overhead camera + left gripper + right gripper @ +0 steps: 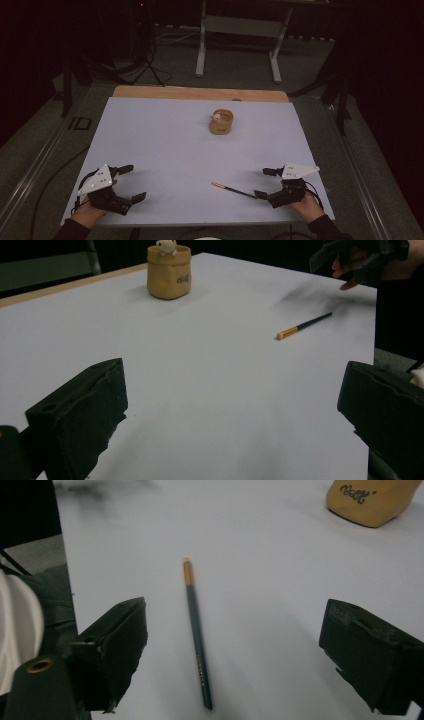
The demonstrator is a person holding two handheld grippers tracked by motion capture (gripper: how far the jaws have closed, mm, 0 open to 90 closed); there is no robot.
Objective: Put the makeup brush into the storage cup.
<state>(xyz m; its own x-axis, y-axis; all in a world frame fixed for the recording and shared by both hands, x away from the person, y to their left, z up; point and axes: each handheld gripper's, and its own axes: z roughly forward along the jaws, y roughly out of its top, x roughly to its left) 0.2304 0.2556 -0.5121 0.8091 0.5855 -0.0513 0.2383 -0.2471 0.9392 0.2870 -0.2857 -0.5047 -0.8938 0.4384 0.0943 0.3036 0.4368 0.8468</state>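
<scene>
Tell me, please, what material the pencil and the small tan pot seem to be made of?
The pencil looks like wood painted dark green with slight gloss, with a gold band at one end. The small tan pot seems to be matte ceramic or resin shaped like a cloth sack; the look leaves this open.

High view overhead facing forward, both tool cameras low, near table (165, 145), sharing pencil (303, 325).
</scene>
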